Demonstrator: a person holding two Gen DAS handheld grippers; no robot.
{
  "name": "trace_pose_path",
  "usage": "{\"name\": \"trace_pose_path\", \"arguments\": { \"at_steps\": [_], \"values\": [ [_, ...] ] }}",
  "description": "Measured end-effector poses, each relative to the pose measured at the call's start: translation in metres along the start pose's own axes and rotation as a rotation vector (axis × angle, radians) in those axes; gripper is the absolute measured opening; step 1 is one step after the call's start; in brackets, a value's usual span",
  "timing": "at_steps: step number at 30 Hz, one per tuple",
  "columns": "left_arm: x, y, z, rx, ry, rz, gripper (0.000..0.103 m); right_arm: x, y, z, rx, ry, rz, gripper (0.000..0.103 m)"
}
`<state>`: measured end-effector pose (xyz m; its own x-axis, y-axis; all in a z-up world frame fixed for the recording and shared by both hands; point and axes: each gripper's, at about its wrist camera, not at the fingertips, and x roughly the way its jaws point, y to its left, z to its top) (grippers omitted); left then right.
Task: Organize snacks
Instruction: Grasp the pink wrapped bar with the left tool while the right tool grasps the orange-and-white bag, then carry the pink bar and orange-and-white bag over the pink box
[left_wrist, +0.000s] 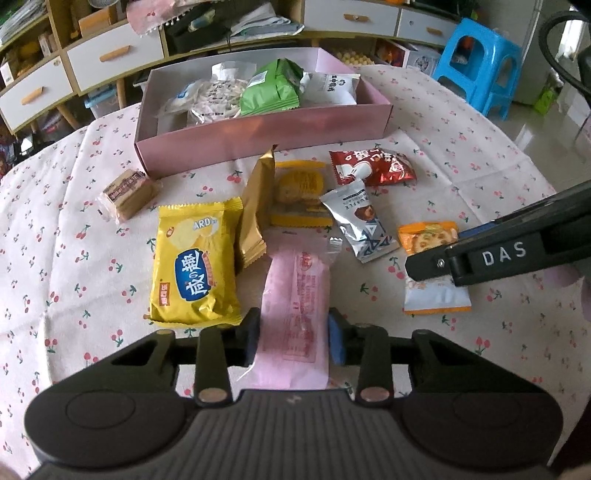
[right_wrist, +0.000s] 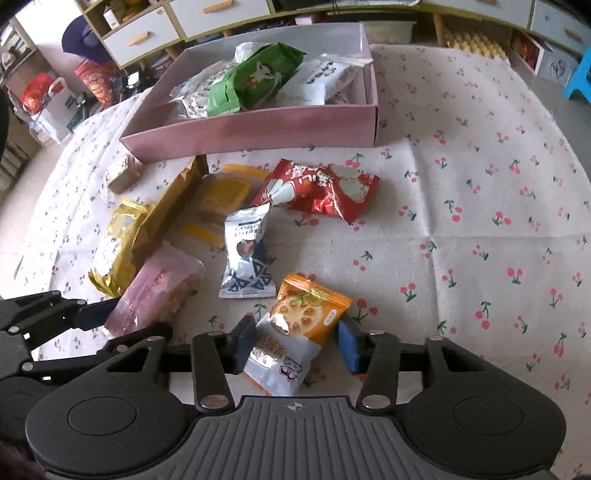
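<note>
A long pink snack packet (left_wrist: 295, 291) lies on the cherry-print tablecloth, and my left gripper (left_wrist: 295, 336) is shut on its near end, a pad against each side. My right gripper (right_wrist: 297, 341) is shut on an orange and white snack packet (right_wrist: 306, 310), which buckles between the pads. In the left wrist view the right gripper's fingers (left_wrist: 436, 264) cover that orange packet (left_wrist: 428, 236). Behind stands a pink box (left_wrist: 258, 129) holding a green packet (left_wrist: 273, 88) and white packets.
Loose on the cloth: a yellow cracker bag (left_wrist: 194, 266), gold packet (left_wrist: 255, 214), yellow biscuit packet (left_wrist: 299, 192), red packet (left_wrist: 373, 166), white and blue truffle packet (left_wrist: 360, 221), small brown packet (left_wrist: 127, 194). A blue stool (left_wrist: 480, 62) and drawers (left_wrist: 107, 55) stand beyond the table.
</note>
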<state>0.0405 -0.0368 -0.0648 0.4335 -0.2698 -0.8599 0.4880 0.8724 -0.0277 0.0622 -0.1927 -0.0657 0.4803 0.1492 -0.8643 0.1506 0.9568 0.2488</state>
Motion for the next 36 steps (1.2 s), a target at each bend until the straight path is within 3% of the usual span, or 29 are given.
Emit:
{"name": "trace_pose_path", "arguments": {
  "at_steps": [4, 15, 26, 36],
  "values": [
    [-0.003, 0.005, 0.001, -0.048, 0.013, -0.043, 0.032, -0.006, -0.005, 0.004, 0.031, -0.020, 0.023, 0.025],
    [-0.021, 0.013, 0.005, -0.147, -0.005, -0.132, 0.032, -0.019, -0.016, 0.010, 0.085, -0.065, 0.084, 0.011],
    [-0.030, 0.017, 0.011, -0.183, -0.047, -0.146, 0.031, -0.032, -0.028, 0.014, 0.185, -0.088, 0.180, 0.010],
    [-0.041, 0.024, 0.027, -0.250, -0.124, -0.125, 0.031, -0.053, -0.049, 0.034, 0.290, -0.179, 0.230, 0.010]
  ]
}}
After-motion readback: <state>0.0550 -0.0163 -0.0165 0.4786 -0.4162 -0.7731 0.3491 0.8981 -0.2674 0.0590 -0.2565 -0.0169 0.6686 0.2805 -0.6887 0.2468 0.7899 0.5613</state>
